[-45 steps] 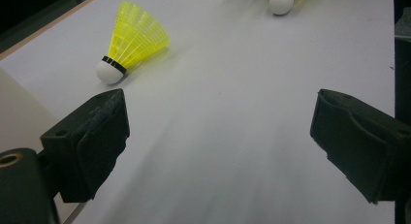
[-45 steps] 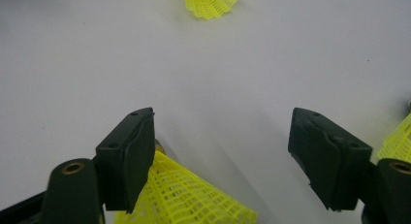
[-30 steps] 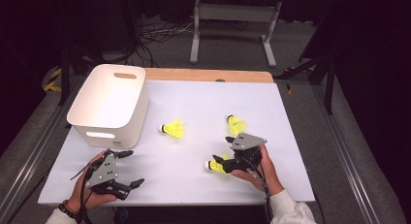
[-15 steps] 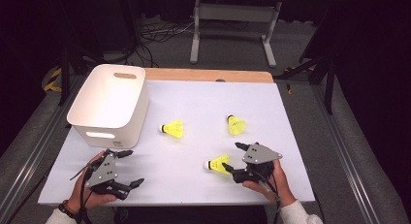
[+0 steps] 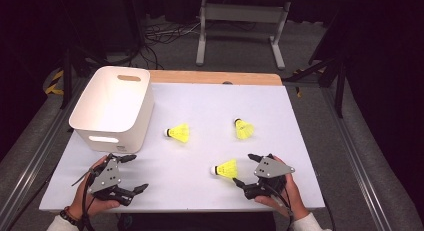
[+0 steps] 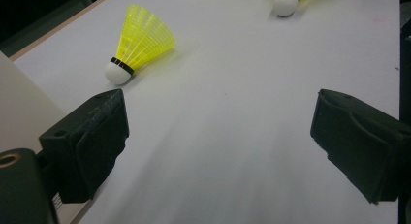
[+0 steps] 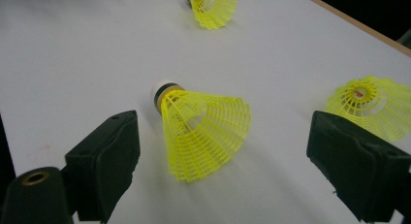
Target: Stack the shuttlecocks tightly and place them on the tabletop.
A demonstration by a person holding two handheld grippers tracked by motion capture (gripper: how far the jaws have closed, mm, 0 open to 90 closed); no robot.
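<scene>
Yellow shuttlecocks all lie on the white surface; the bin (image 5: 112, 108) holds none as far as can be seen, so nothing is done yet. Right gripper (image 7: 223, 161) has its jaws wide and just opening, the nearest shuttlecock (image 7: 201, 132) lying loose just ahead between them. Left gripper (image 6: 218, 146) gapes empty; another shuttlecock (image 6: 138, 42) lies ahead-left.

Yellow plastic-mesh shuttlecock (image 7: 203, 132): matt skirt, smooth white cap. White tabletop (image 5: 210, 106): smooth, matt. White plastic bin (image 5: 112, 108): smooth, slightly glossy.
</scene>
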